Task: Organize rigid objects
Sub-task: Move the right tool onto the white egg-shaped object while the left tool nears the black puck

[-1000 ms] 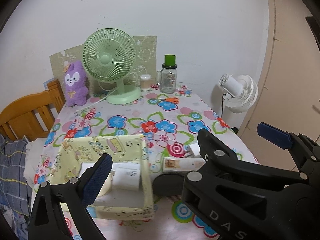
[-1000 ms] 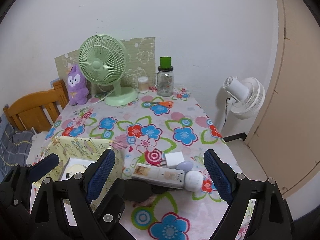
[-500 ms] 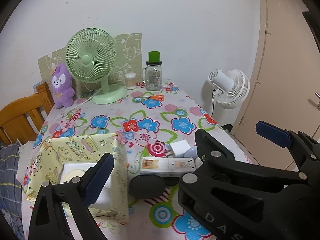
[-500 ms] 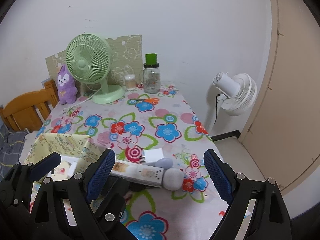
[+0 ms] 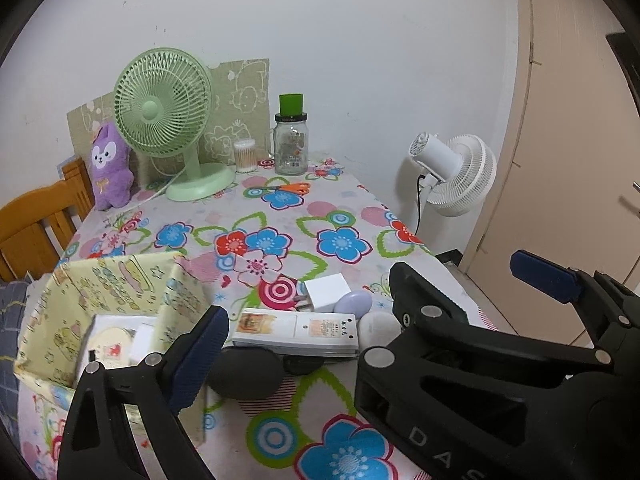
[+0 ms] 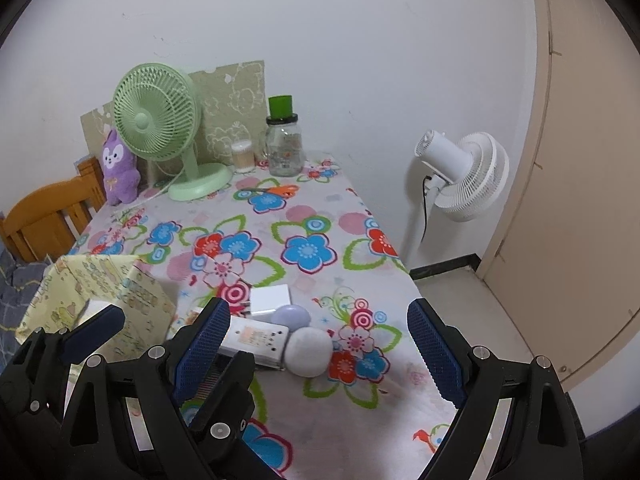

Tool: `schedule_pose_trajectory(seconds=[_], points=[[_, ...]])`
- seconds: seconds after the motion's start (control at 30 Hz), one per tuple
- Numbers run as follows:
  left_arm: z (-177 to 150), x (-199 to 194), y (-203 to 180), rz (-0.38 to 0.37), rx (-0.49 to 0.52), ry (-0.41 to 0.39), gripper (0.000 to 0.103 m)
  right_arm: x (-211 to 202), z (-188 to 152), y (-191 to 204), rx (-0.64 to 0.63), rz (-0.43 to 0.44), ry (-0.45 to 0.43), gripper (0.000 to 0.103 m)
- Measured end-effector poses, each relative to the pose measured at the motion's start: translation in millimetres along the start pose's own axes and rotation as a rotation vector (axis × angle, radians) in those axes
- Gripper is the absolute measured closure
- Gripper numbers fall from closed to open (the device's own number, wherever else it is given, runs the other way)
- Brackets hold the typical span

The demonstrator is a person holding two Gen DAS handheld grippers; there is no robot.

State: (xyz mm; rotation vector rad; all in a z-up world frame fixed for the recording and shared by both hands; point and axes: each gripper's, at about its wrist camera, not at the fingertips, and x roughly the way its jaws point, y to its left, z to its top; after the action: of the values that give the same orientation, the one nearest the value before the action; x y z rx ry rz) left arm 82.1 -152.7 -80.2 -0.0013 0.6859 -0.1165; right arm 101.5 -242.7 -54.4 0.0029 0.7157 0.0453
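A yellow patterned box (image 5: 100, 280) stands at the table's front left with a round tin (image 5: 110, 344) and white packs inside. To its right lie a white flat strip (image 5: 296, 330), a white charger plug (image 5: 326, 292), a lilac egg-shaped thing (image 5: 354, 302), a white ball (image 5: 378, 328) and a black round pad (image 5: 244, 372). My left gripper (image 5: 320, 332) hangs open above the strip and the box's right wall; the right gripper's body hides its right finger. My right gripper (image 6: 318, 320) is open just above the white ball (image 6: 310, 352) and the strip (image 6: 256, 338), holding nothing.
At the back stand a green desk fan (image 5: 162, 120), a purple plush (image 5: 108, 168), a glass jar with a green cap (image 5: 291, 144) and a swab pot (image 5: 245, 156). Orange scissors (image 5: 290, 188) lie near them. A white floor fan (image 6: 464, 176), a door and a wooden chair (image 6: 48, 216) flank the table.
Both grippers have drifted to the right and a little lower, side by side, so the box and the cluster sit further left in both views. Neither gripper's jaws have moved.
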Motion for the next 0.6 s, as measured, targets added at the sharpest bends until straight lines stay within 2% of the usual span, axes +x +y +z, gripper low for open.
schedule_pose_trajectory(seconds=[0.6], points=[[-28.7,57.8,1.3,0.031,-0.023,0.101,0.006,63.1,-28.8,-6.0,-0.004,0.015,0.090,0.011]])
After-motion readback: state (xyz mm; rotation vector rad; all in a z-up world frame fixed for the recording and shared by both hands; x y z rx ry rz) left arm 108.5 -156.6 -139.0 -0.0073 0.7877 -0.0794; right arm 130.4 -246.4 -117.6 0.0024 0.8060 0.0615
